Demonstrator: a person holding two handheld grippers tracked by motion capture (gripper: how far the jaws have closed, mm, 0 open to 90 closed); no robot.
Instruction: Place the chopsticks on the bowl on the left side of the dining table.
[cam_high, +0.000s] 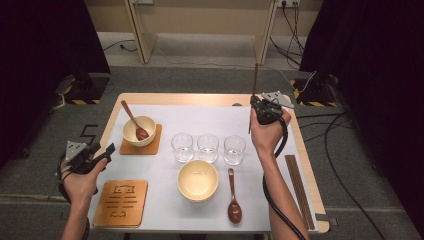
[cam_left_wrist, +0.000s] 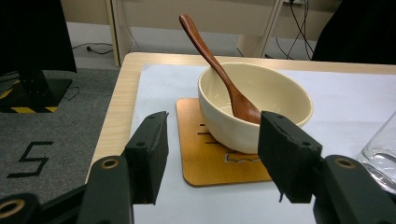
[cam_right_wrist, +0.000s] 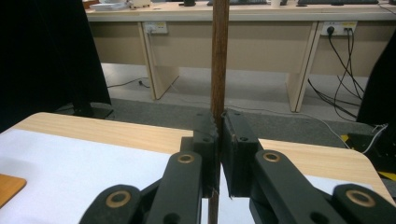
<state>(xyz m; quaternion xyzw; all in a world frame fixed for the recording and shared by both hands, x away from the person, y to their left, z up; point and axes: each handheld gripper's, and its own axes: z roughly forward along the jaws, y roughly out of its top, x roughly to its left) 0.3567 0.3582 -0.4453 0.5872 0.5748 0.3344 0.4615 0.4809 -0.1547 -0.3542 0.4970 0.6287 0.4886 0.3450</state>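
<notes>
Right gripper (cam_high: 261, 106), raised over the table's far edge, clamps an upright chopstick (cam_right_wrist: 219, 56); left gripper (cam_left_wrist: 212, 154) gapes empty before a bowl (cam_left_wrist: 254, 105).

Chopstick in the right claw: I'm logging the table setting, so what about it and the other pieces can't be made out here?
- Chopstick: both ends cut off by the right gripper view's edges.
- Chopsticks at the table's right edge: count too small to tell in the high view.
- Glass: cut by the left gripper view's edge.
</notes>
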